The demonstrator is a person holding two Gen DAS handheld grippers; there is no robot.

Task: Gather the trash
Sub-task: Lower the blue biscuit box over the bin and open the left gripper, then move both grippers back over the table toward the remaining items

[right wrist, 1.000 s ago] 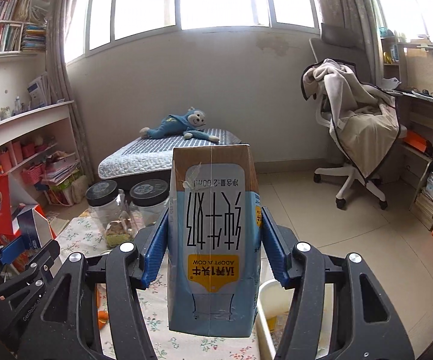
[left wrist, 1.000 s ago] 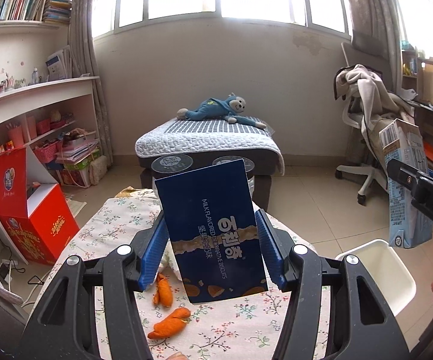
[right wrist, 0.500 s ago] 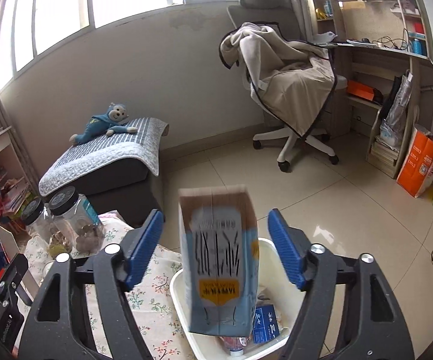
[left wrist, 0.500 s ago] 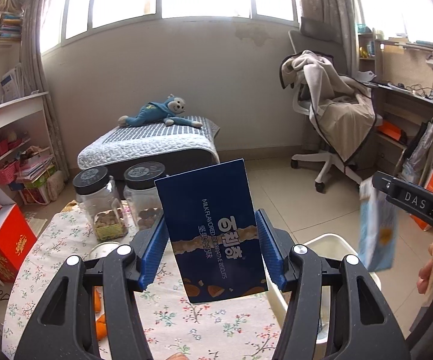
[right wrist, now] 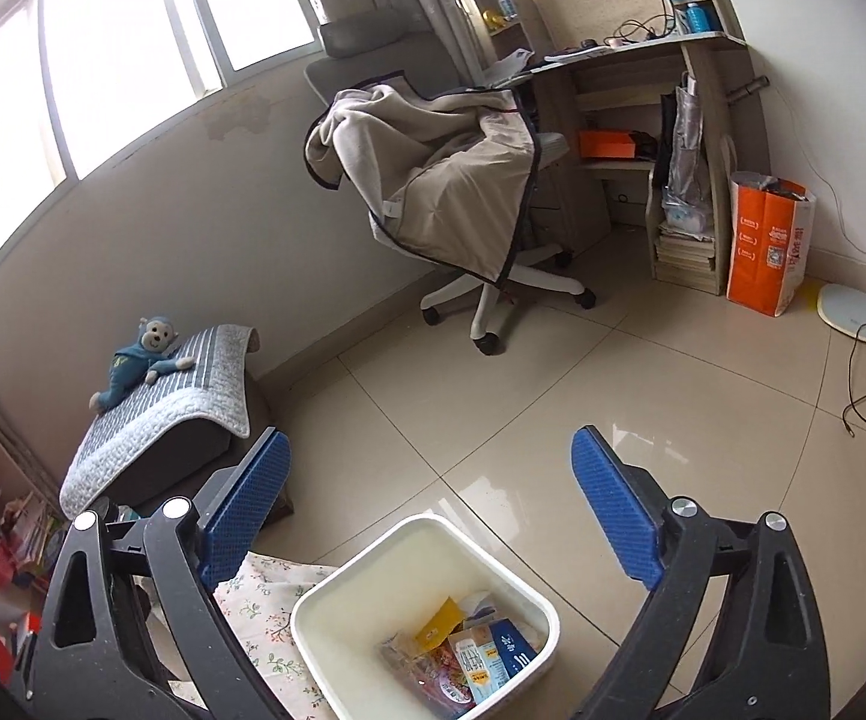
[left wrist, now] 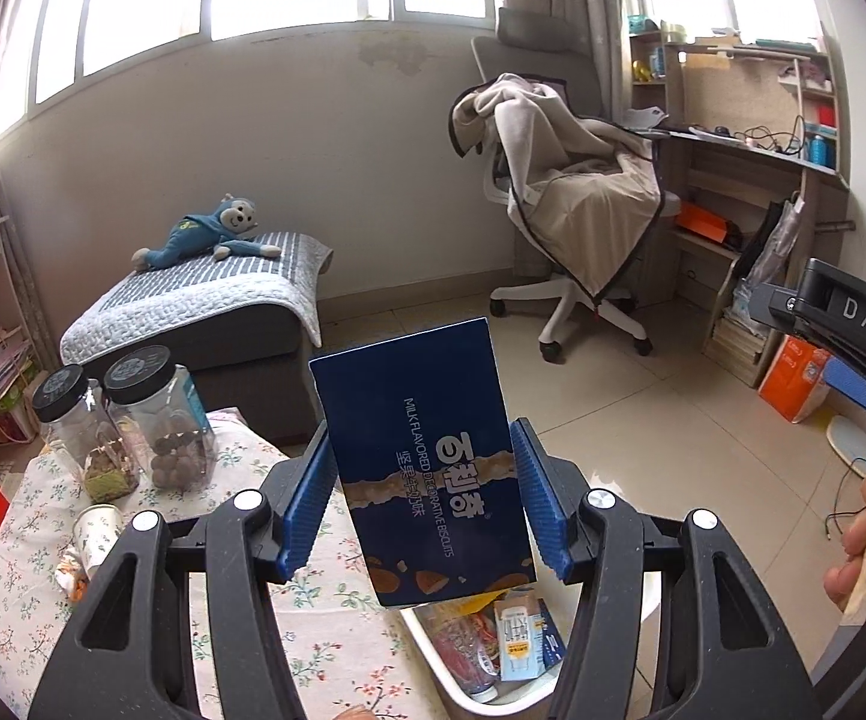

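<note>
Left wrist cam: left gripper [left wrist: 423, 501] pinches dark blue biscuit box [left wrist: 426, 468] betw both blue pads, box tilted, hanging over table edge & white bin [left wrist: 463, 693]. Right wrist cam: right gripper [right wrist: 429, 516] jaws just been opening, now spread wide, nothing betw them, above the bin. Milk carton [right wrist: 481, 663] lies inside bin w/ other wrappers. Bin on floor beside flowered tablecloth [right wrist: 264, 618].

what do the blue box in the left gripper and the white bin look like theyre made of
Blue biscuit box: printed cardboard by the look of it, flat stiff panels with sharp edges and a slight sheen on the print. White bin: probably moulded plastic, with smooth, even walls, rounded corners and a rolled rim; the finish looks semi-matt.
</note>
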